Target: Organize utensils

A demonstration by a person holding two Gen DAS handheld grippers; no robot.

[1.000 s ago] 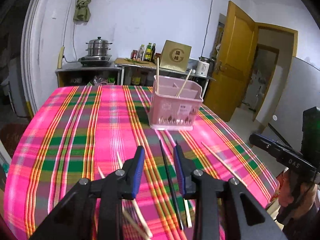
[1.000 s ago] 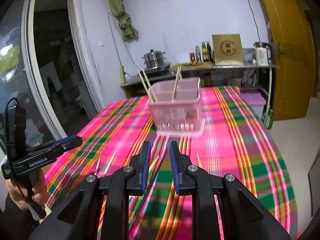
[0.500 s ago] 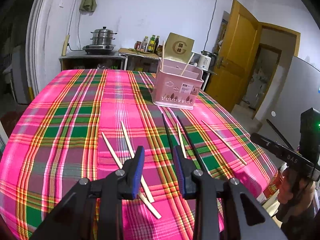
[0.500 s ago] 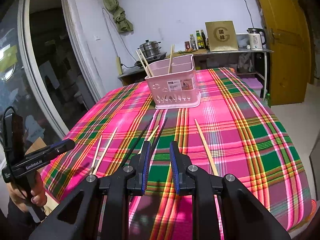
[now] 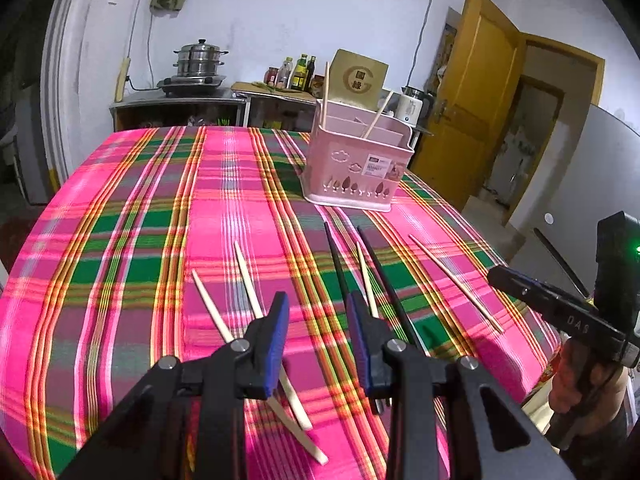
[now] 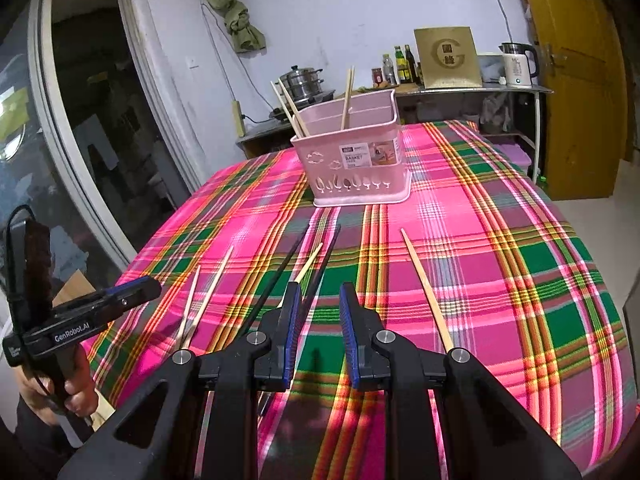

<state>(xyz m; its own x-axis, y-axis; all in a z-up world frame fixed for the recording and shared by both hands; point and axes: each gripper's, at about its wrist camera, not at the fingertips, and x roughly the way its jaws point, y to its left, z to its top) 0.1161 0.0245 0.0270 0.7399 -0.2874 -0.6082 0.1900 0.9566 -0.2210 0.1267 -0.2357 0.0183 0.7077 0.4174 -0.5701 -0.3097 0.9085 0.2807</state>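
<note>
On tablecloth [image 5: 224, 184], 7 chopsticks [image 5: 250, 276], basket [image 5: 356, 168] farther

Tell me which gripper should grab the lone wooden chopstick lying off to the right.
Right. The right gripper is open with that chopstick just beside its right finger; the left gripper sits over the other chopsticks.

The left gripper [image 5: 318, 342] is showing black angular plastic arms with triangular cut-outs, round silver screws at the joints, and ribbed blue pads [image 5: 276, 344] lining its two fingers. The right gripper [image 6: 318, 338] is wearing the same black frame, silver screws and blue pads [image 6: 349, 338]. Seen from the side, one body is carrying white "GenRobot.AI" lettering and a black cable; the other is bearing "DAS" and a glowing green light. Bare-skinned hands [image 6: 78, 394] are wrapping the black handles.
</note>
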